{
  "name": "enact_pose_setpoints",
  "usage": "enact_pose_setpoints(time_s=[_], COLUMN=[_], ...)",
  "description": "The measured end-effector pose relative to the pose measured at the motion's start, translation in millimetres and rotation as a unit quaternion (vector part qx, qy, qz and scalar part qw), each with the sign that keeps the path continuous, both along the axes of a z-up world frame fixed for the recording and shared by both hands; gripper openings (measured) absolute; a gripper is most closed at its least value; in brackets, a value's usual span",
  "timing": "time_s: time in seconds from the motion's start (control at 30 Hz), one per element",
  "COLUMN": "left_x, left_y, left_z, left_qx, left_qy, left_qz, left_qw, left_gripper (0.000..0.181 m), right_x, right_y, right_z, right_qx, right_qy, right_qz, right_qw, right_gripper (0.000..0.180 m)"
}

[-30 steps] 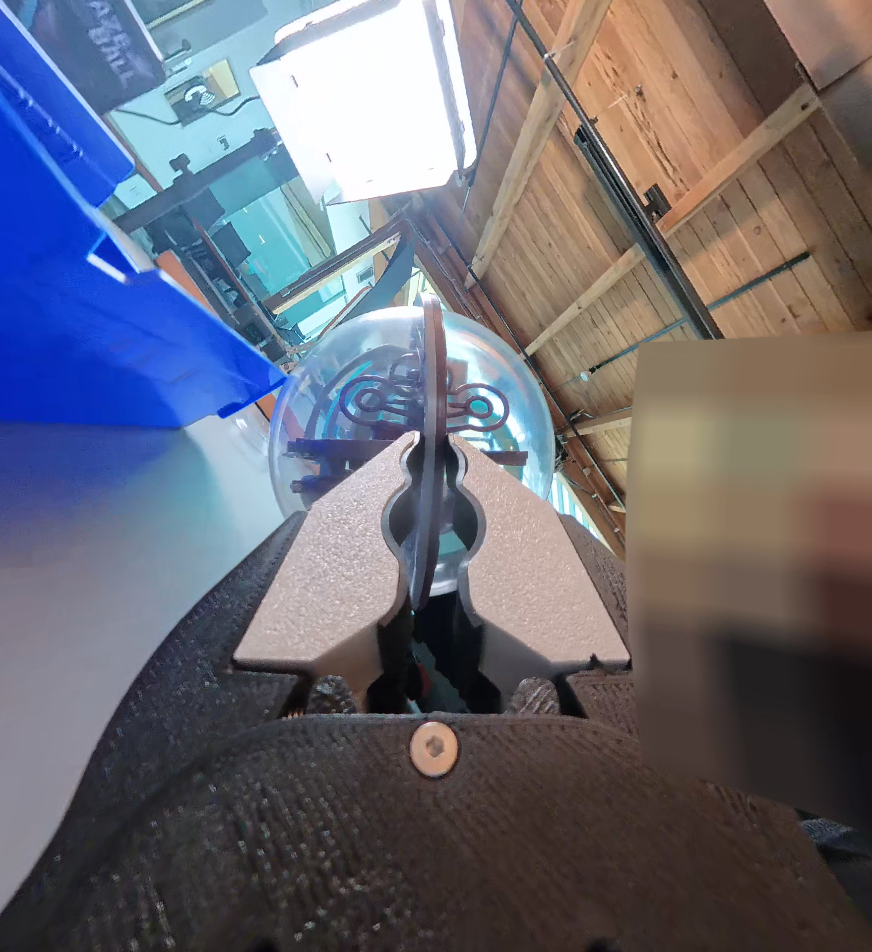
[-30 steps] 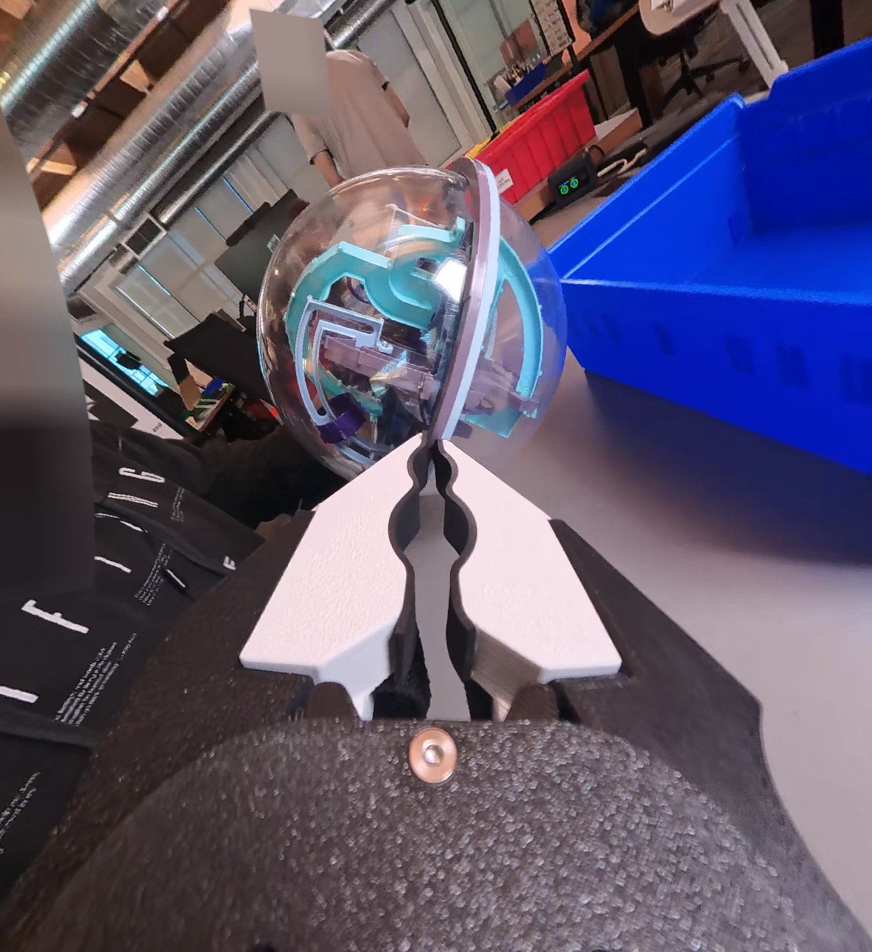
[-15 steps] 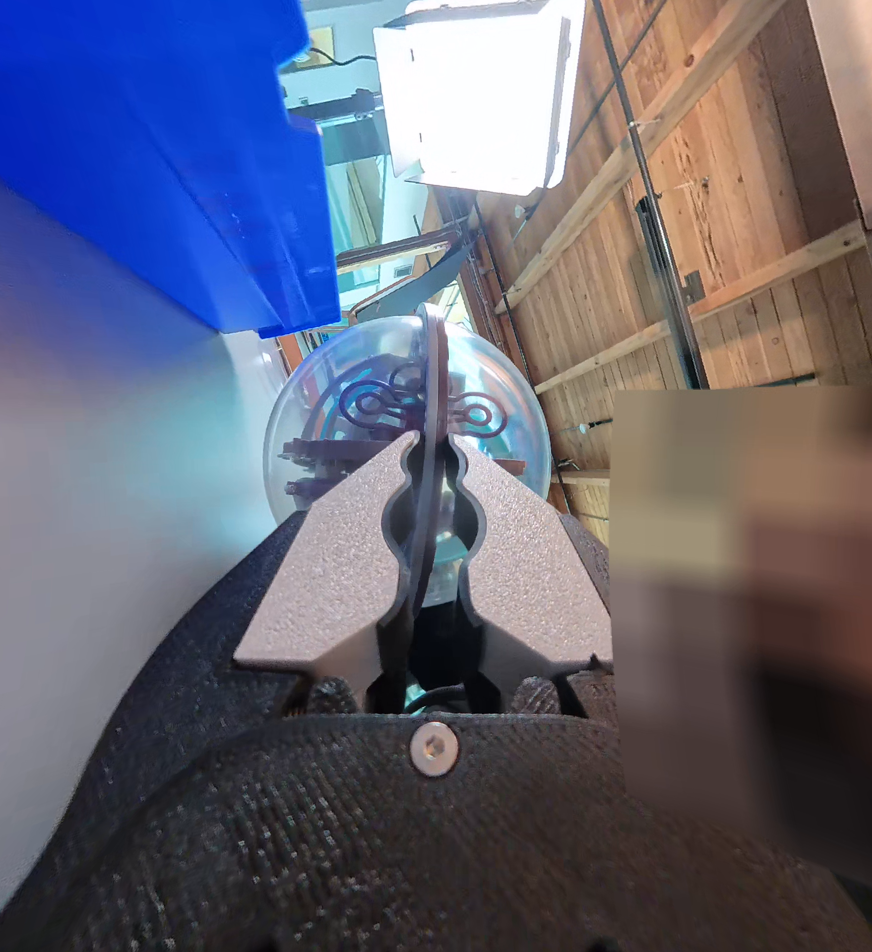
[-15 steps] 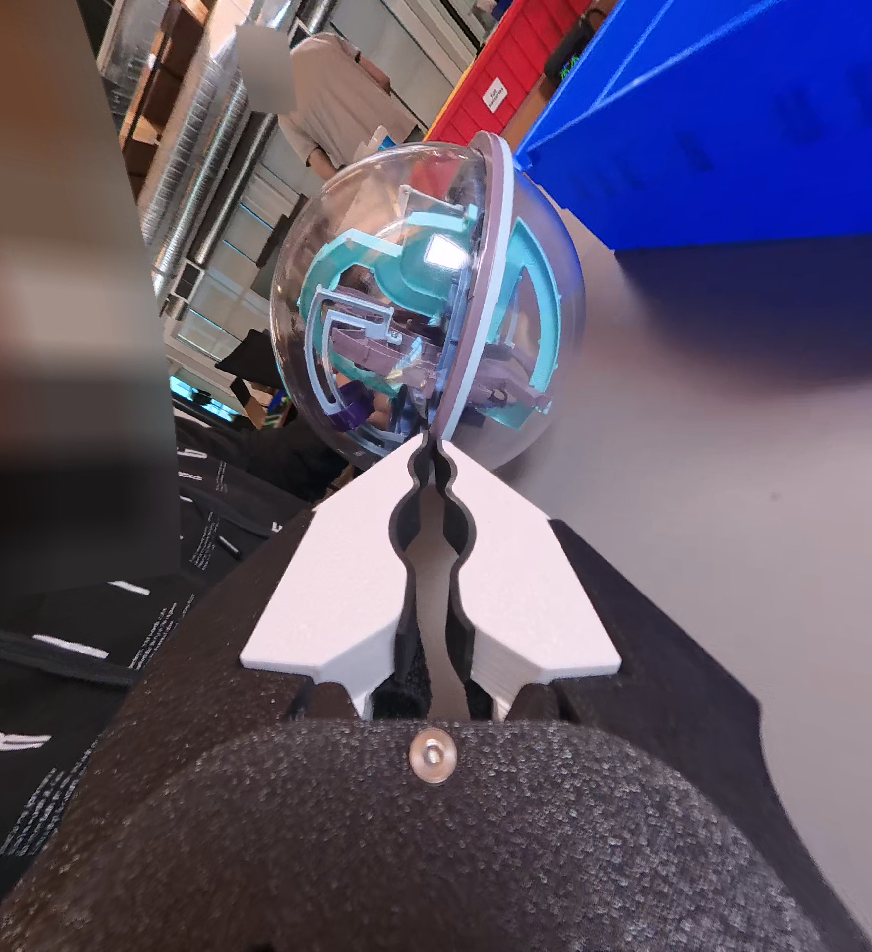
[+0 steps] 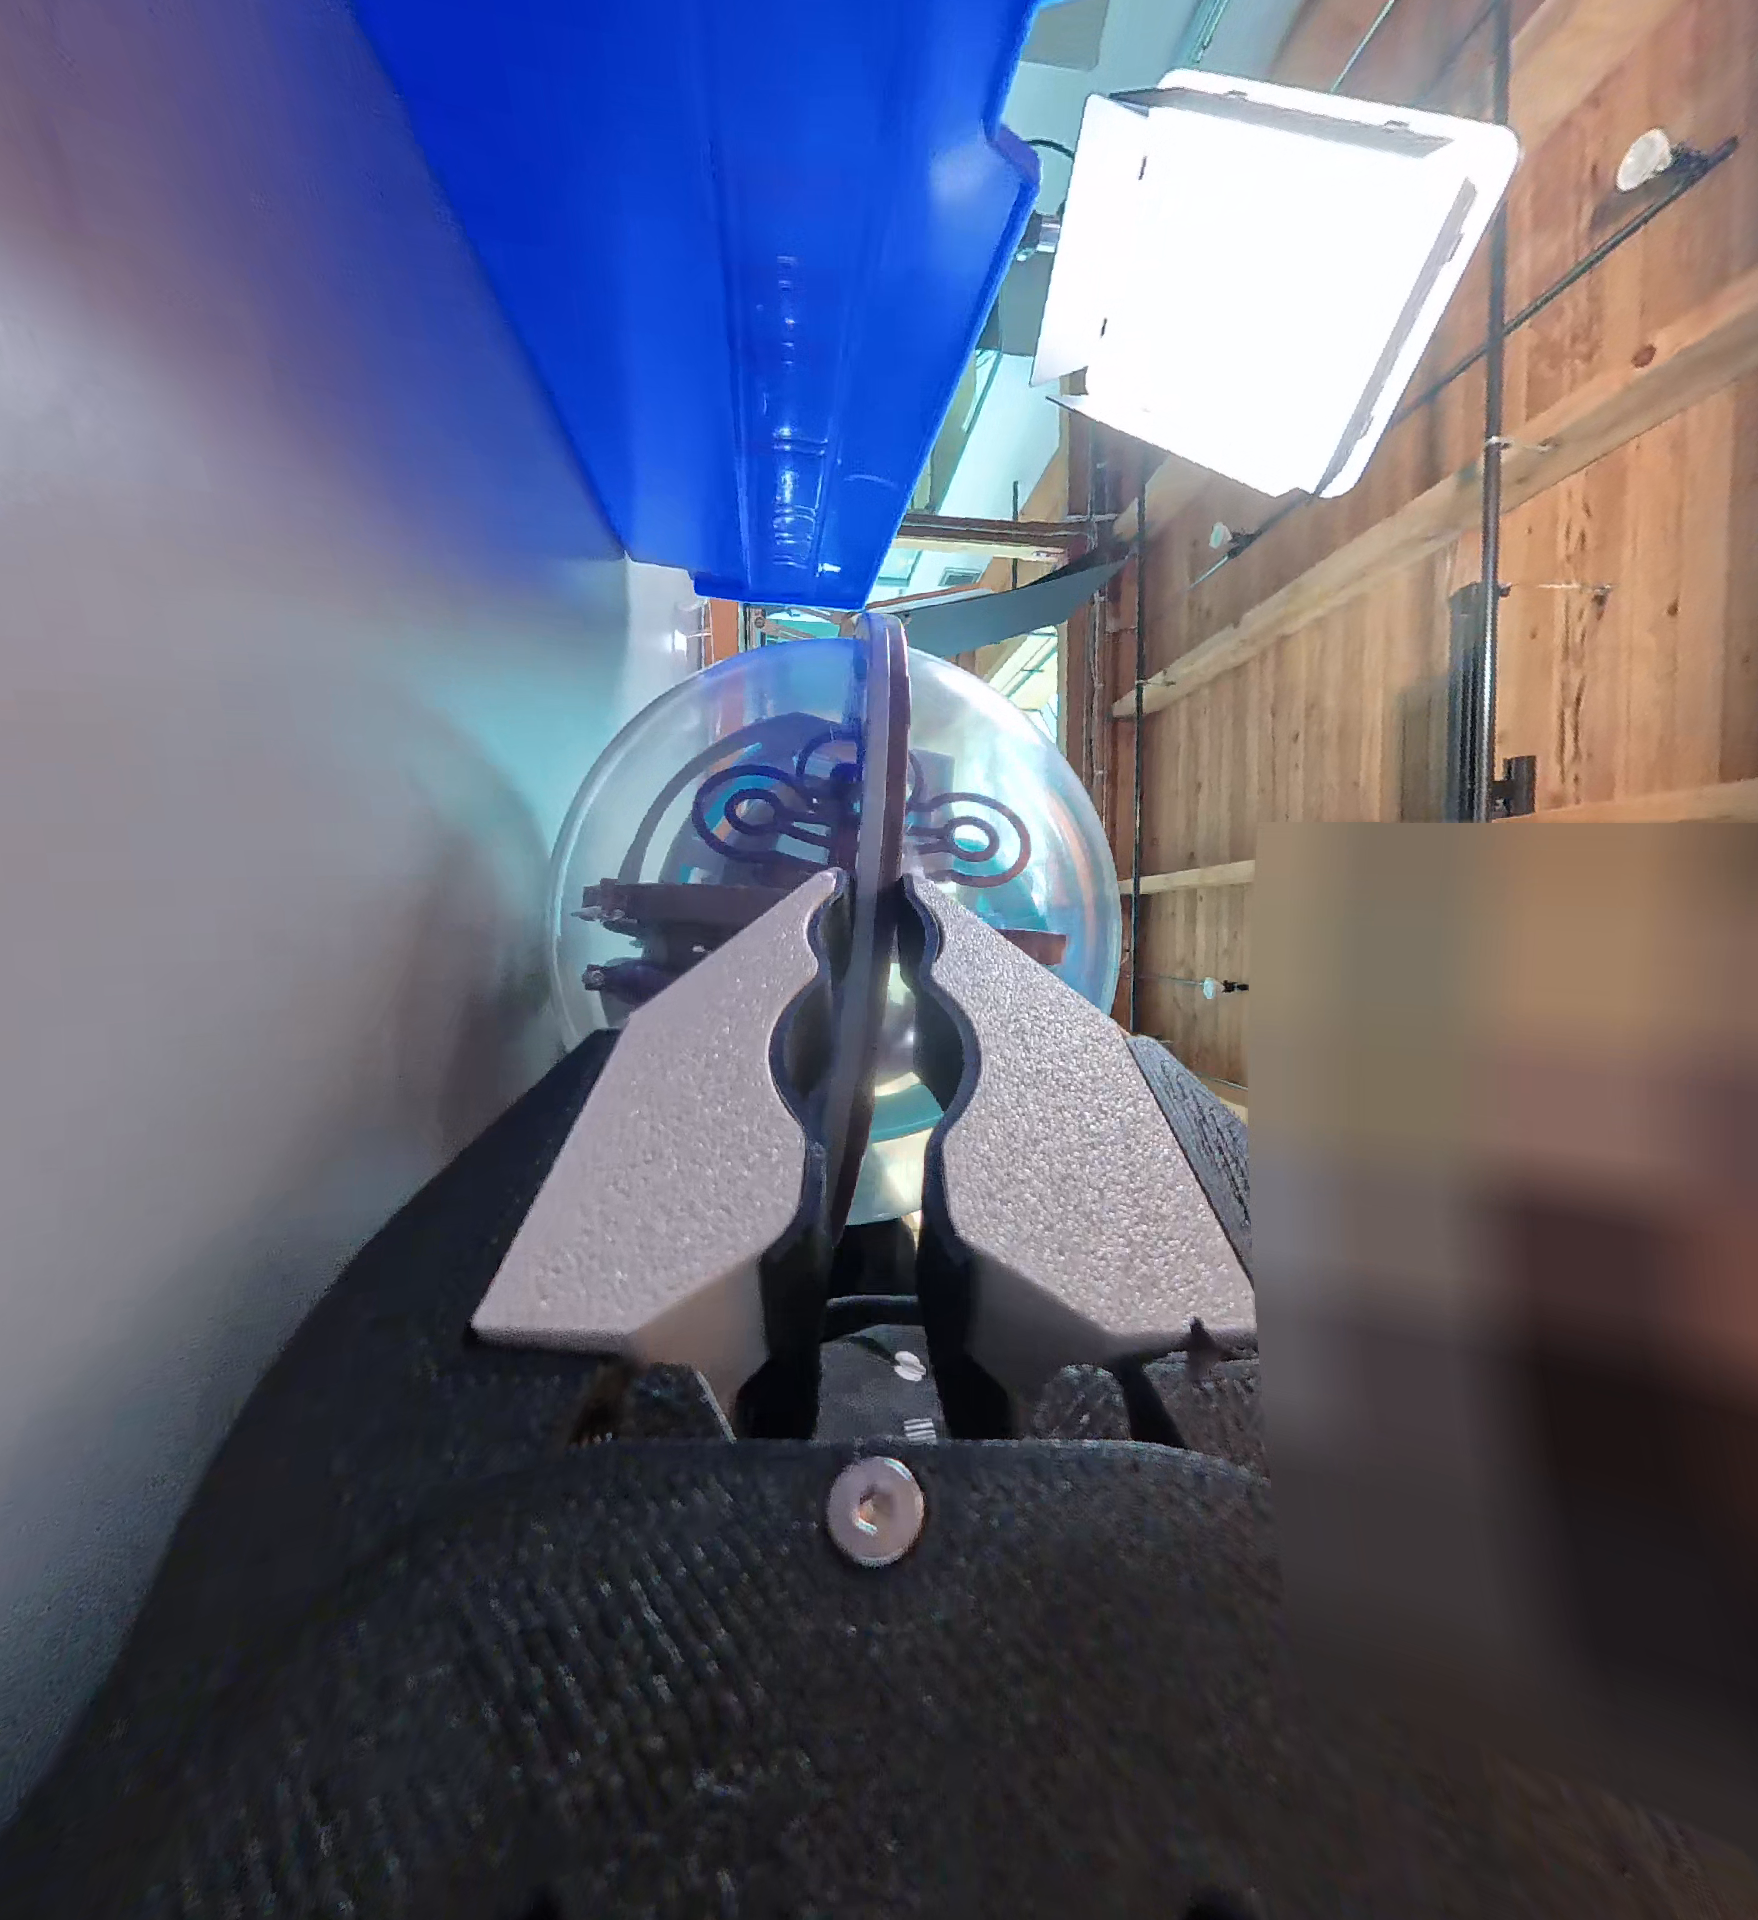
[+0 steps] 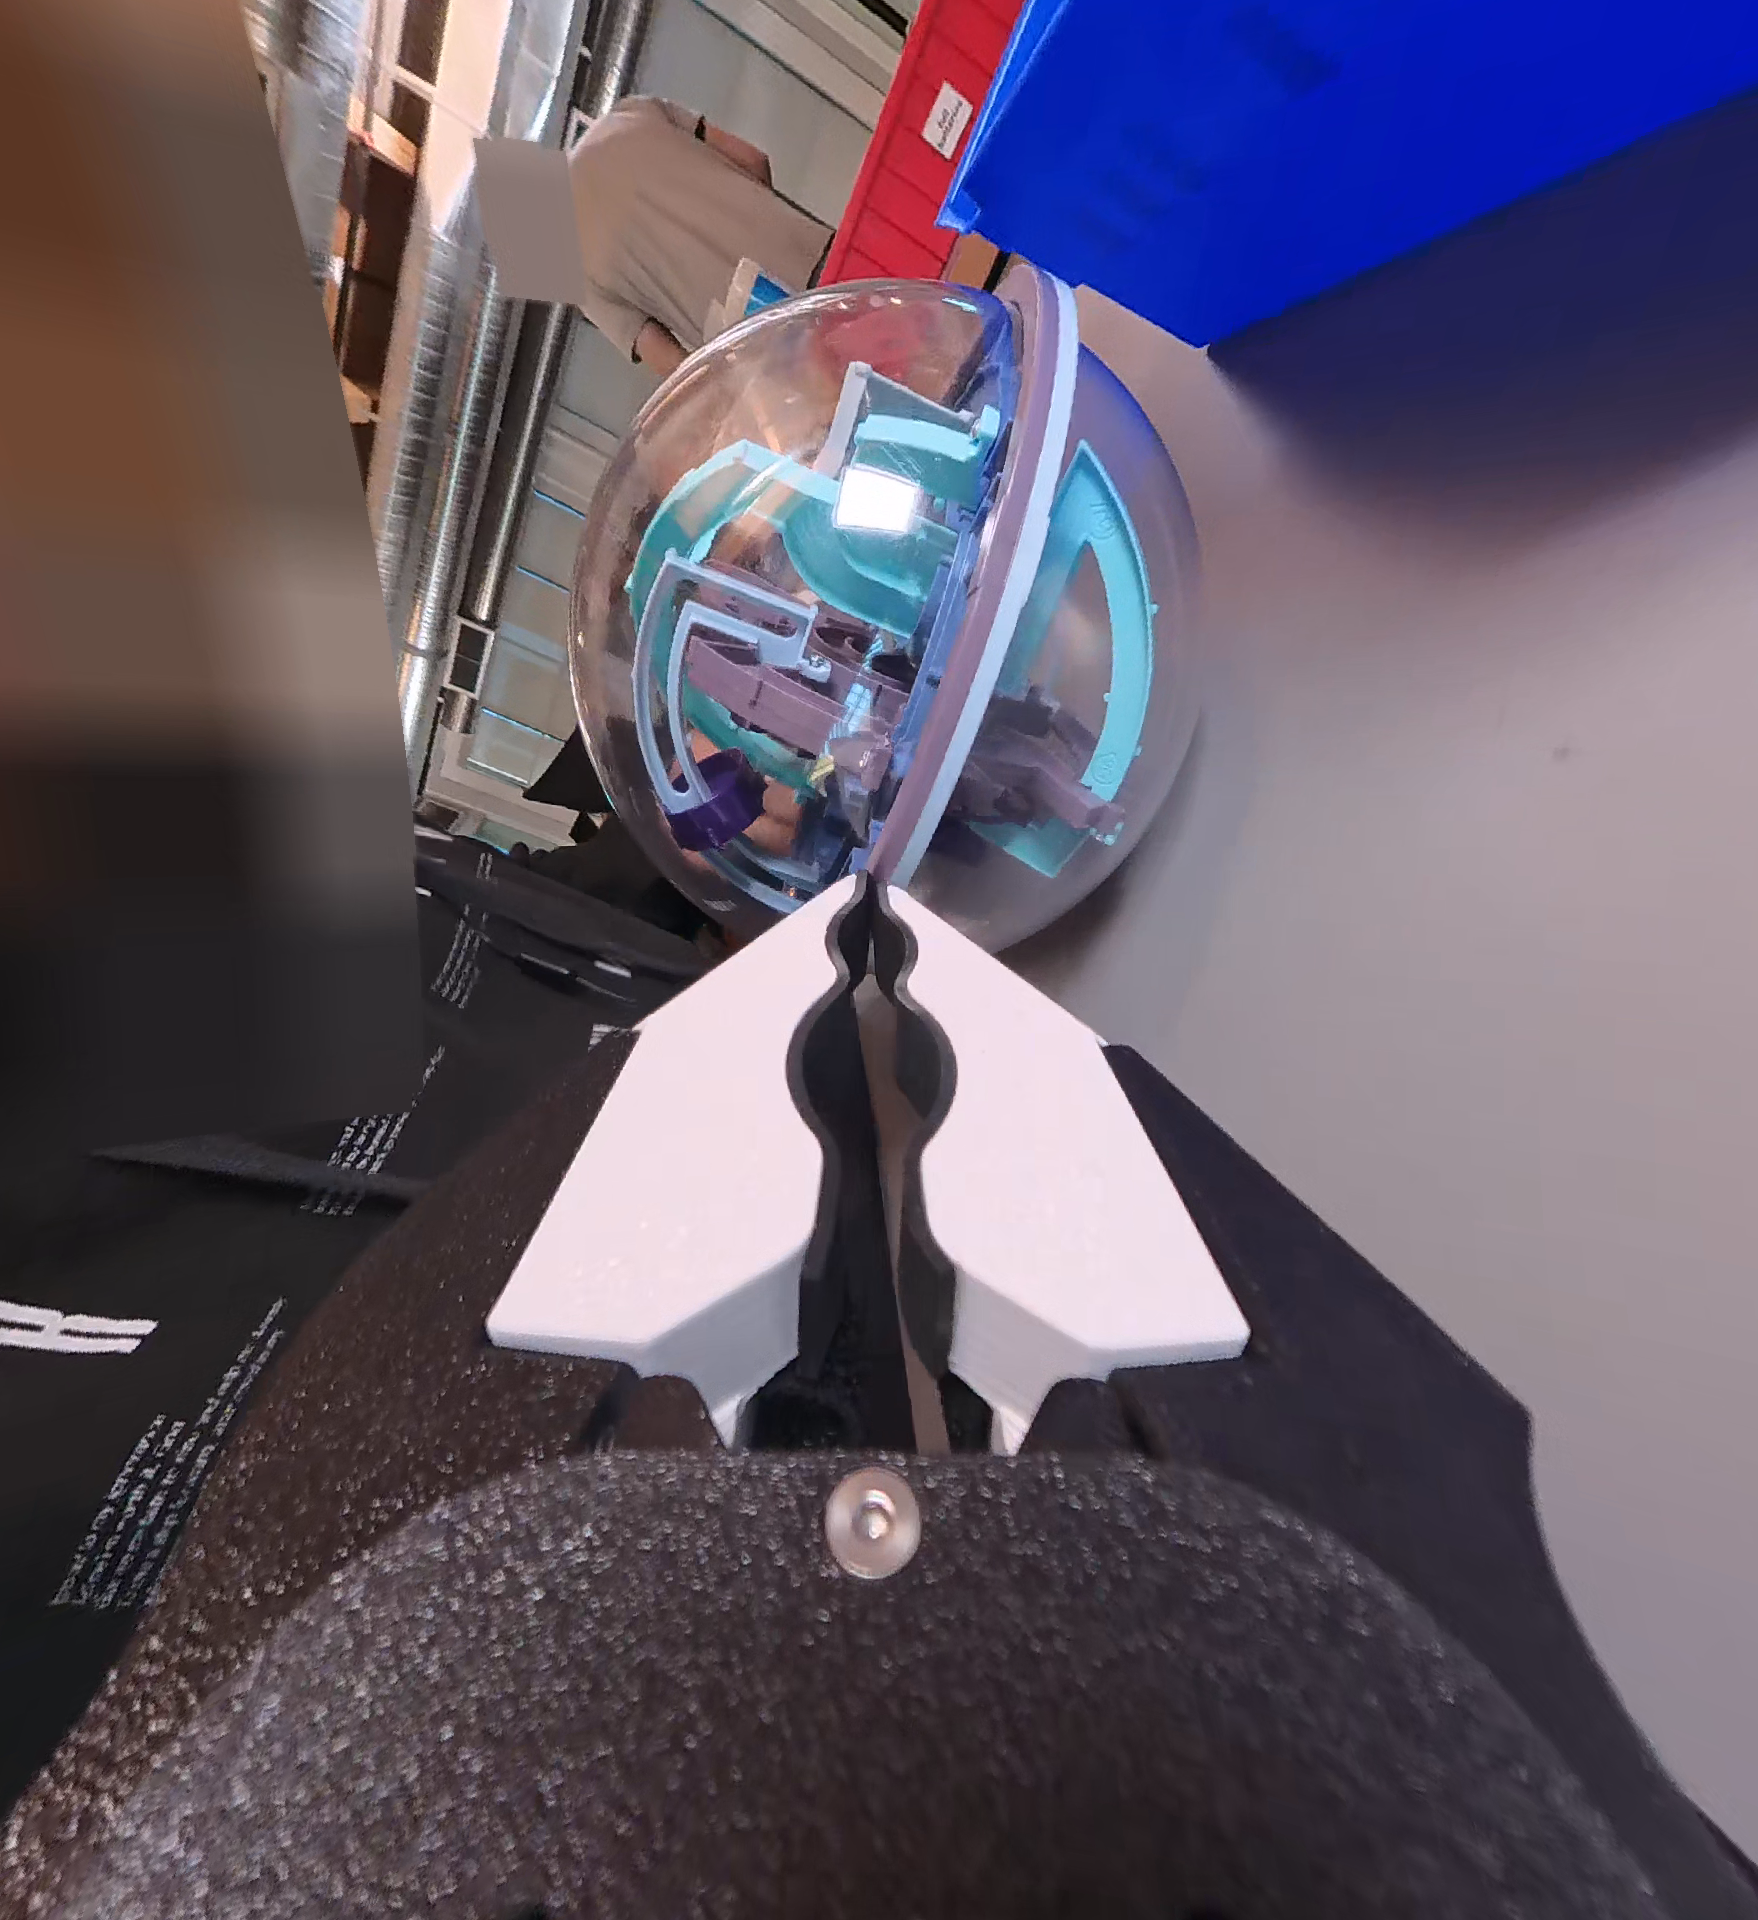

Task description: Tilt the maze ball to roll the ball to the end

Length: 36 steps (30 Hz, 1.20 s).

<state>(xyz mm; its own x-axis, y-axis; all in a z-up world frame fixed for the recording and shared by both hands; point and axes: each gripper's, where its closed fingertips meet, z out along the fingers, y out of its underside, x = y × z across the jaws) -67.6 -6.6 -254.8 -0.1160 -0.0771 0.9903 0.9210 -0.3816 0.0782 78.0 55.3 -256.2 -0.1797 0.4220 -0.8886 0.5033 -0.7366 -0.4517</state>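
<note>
Maze ball (image 6: 880,613), clear sphere with teal and purple tracks inside, hangs between both grippers, just above the grey table (image 6: 1477,831); whether it touches the table cannot be told. A flat rim (image 6: 1000,582) rings the sphere at its seam. Right gripper (image 6: 870,894) has its jaws nearly closed, tips pinching that rim at the near edge. Left gripper (image 5: 870,894) has its jaws a narrow gap apart, clamped on the rim from the opposite side, with the rim running deep between the fingers (image 5: 688,1122). Pinching the rim at two opposite points likely gives a firm axis, so the sphere can be tipped by rolling both wrists together. Both views look strongly rolled, which fits a tilt in progress. The small ball inside is not clearly visible, so progress cannot be judged. Blue bin (image 6: 1374,135) sits on the table near the sphere; its contents are not visible. Red bin (image 6: 906,135) stands farther back, contents hidden too.
</note>
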Motion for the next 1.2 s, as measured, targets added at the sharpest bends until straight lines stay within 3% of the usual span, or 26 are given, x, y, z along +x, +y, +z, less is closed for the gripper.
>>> enact_pose_setpoints(time_s=[0.23,0.5,0.67,1.2], left_x=[-1,1,4,6], left_y=[1,-1,-2,-2], left_z=[-3,-2,2,6], left_qx=[0.001,0.023,0.040,0.069], left_qy=[0.008,0.049,0.076,0.147], left_qz=[0.004,0.006,0.001,0.000], left_qw=[1.000,0.999,0.996,0.987], left_gripper=[0.007,0.007,0.007,0.008], right_x=[0,2,2,-1], right_y=[-3,-2,0,10], right_z=[3,8,5,-4], right_qx=[0.010,0.122,0.178,0.223], right_qy=[0.017,0.036,0.040,0.028], right_qz=[0.009,-0.014,-0.046,-0.087], right_qw=[1.000,0.992,0.982,0.971], right_gripper=[0.000,0.022,0.026,0.000])
